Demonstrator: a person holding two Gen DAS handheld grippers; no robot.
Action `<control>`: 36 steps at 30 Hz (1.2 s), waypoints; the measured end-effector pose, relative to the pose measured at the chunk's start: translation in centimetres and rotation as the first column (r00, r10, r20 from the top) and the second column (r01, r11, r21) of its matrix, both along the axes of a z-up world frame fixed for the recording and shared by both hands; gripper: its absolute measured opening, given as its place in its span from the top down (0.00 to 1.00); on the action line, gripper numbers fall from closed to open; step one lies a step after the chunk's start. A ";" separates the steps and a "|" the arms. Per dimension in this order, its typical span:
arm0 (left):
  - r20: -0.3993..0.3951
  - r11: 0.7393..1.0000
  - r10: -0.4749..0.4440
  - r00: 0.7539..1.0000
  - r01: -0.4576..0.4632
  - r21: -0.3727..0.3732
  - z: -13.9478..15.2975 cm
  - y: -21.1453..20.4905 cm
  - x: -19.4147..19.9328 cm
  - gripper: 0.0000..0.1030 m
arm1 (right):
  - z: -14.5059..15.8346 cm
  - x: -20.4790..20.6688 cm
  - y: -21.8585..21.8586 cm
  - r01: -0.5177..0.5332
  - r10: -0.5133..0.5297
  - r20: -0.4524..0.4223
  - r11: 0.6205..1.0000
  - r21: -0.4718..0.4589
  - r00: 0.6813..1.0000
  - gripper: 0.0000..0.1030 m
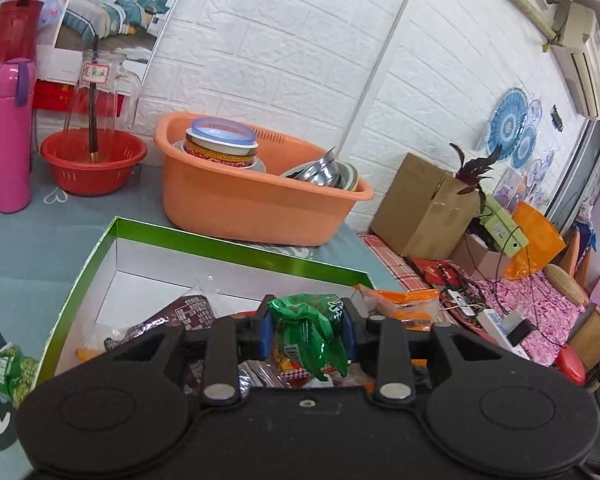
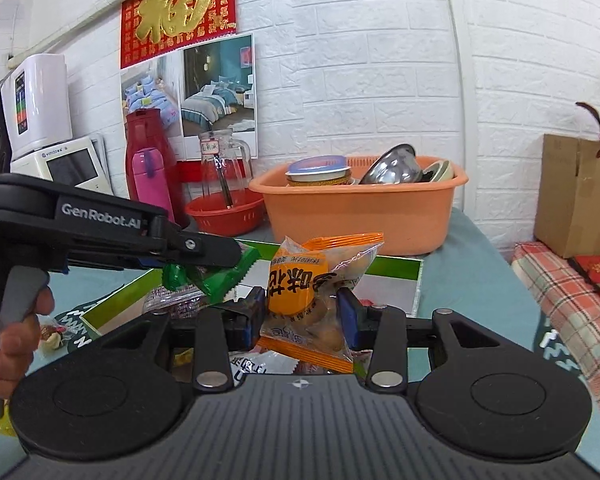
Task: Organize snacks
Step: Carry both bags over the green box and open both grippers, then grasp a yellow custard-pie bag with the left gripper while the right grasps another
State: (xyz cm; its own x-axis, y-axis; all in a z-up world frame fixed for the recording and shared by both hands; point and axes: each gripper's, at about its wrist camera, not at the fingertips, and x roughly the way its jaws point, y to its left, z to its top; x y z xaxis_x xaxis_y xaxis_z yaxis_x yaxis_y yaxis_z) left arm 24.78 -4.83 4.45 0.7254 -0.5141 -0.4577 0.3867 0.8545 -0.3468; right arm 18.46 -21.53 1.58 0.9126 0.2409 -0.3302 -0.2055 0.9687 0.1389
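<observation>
A crumpled green snack packet (image 1: 304, 320) hangs between the blue pads of my left gripper (image 1: 306, 330), which is shut on it above a white box with a green rim (image 1: 236, 246). Inside the box lie a dark maroon packet (image 1: 196, 312) and other wrappers. My right gripper (image 2: 303, 314) is shut on a clear packet with an orange label (image 2: 300, 284), held over the same box (image 2: 396, 268). In the right wrist view the left gripper (image 2: 216, 258) reaches in from the left with the green packet (image 2: 216, 280), a hand (image 2: 16, 340) on its trigger. Another green packet (image 1: 8, 372) lies on the table left of the box.
Behind the box stands an orange basin (image 1: 260, 208) full of bowls. A red colander (image 1: 92, 160), a glass jug (image 1: 100, 92), a pink bottle (image 1: 12, 136) and a red thermos (image 1: 4, 80) line the back left. A cardboard box (image 1: 420, 208) sits off the table's right edge.
</observation>
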 end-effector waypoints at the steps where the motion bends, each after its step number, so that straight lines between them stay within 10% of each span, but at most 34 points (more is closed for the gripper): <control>1: -0.006 1.000 -0.003 1.000 0.003 0.008 -0.4 -0.1 0.3 0.18 | -0.4 0.5 0.1 -0.008 0.008 -0.013 1.000 -0.004 1.000 0.29; 2: -0.009 1.000 -0.005 1.000 0.005 0.015 -0.7 -0.1 0.4 0.00 | -0.7 1.0 0.4 -0.007 0.006 -0.030 1.000 -0.019 1.000 0.23; 4: -0.014 1.000 0.002 1.000 -0.002 0.024 -1.2 0.0 0.1 0.00 | -1.4 1.7 0.8 0.003 -0.009 -0.074 0.997 -0.075 0.997 0.00; 22: -0.037 0.999 -0.047 0.998 0.047 -0.008 1.6 1.1 -9.8 0.00 | 2.1 -9.2 -2.1 0.087 -0.085 0.029 0.995 -0.042 0.996 0.00; 36: -0.147 0.997 -0.023 0.989 0.012 -0.073 -3.7 5.3 -17.3 0.00 | -3.9 -7.9 -3.7 0.013 -0.006 -0.169 0.999 0.043 0.986 0.00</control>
